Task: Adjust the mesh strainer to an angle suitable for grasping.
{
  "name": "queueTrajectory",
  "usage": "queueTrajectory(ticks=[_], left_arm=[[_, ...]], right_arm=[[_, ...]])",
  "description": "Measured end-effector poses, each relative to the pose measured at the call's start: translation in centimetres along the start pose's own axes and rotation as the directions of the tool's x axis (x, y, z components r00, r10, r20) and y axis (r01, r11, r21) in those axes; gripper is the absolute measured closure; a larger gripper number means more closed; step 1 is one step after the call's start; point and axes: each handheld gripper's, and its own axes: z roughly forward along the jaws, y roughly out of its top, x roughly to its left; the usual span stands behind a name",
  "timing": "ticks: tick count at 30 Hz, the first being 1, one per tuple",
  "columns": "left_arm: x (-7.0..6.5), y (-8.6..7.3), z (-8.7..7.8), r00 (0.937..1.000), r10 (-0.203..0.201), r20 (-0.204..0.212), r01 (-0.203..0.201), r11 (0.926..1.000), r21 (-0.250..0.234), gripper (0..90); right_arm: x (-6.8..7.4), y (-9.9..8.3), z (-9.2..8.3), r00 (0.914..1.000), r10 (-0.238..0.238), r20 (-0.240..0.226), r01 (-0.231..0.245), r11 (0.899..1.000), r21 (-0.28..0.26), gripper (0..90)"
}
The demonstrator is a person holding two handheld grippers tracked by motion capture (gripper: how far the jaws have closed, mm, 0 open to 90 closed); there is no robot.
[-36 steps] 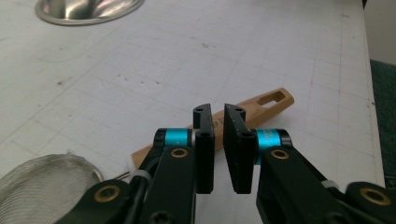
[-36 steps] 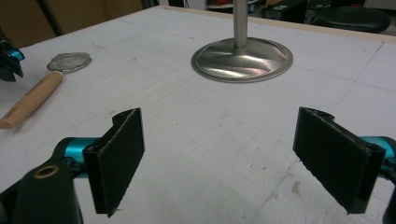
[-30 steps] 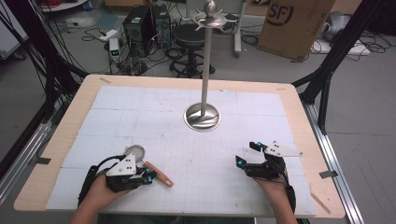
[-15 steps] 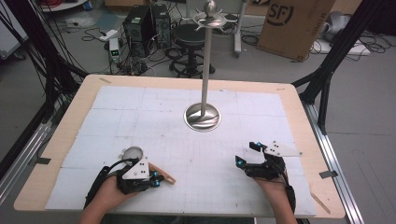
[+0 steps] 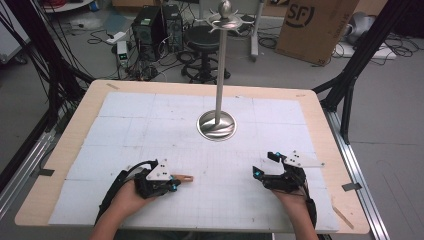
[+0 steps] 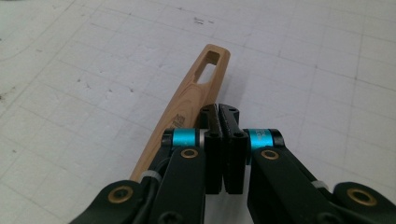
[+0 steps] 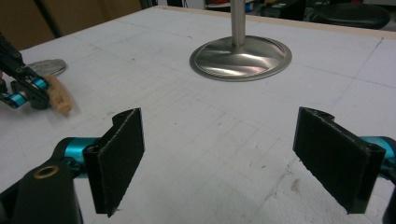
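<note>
Left gripper (image 6: pixel 219 109): fully closed, the two black pads meeting face to face with nothing seen between them. Just beside its left jaw and lower down, the wooden handle (image 6: pixel 187 93) of a spoon, lying flat on the white gridded mat (image 5: pixel 150 125) at the near left of the table. Cannot tell whether the jaw touches the wood. Long axis running across the table in the high view, with the slotted free end (image 5: pixel 184 177) sticking out past the jaw tips and pointing right, towards the right gripper (image 5: pixel 265 164). Metal bowl end (image 7: pixel 46 66) behind the left gripper in the right gripper view. Right gripper: jaws spread wide, holding nothing, low over bare mat, well apart from the spoon.
</note>
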Motion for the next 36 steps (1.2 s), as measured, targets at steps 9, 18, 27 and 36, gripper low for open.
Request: queueTrajectory(ticks=[9, 18, 27, 36], left_arm=[[0.9, 1.2, 0.5, 0.9986, -0.044, -0.031, 0.045, 0.9987, 0.026, 88.7], [1.6, 1.5, 0.5, 0.9958, -0.077, -0.049, 0.078, 0.9965, 0.031, 88.7], [1.9, 1.5, 0.4, 0.9926, -0.099, -0.071, 0.1, 0.9948, 0.02, 88.7], [2.2, 1.4, 0.1, 0.9906, -0.113, -0.076, 0.115, 0.9933, 0.016, 88.4]], right_arm=[[0.0, 0.0, 0.0, 1.0, -0.001, 0.001, 0.001, 1.0, 0.0, 15.6], [-0.1, 0.0, -0.1, 1.0, 0.002, 0.002, -0.002, 1.0, -0.001, 15.6], [-0.1, 0.0, 0.0, 1.0, 0.001, 0.006, -0.001, 1.0, -0.002, 15.6], [-0.1, 0.0, 0.0, 1.0, 0.001, 0.005, -0.001, 1.0, 0.001, 15.6]])
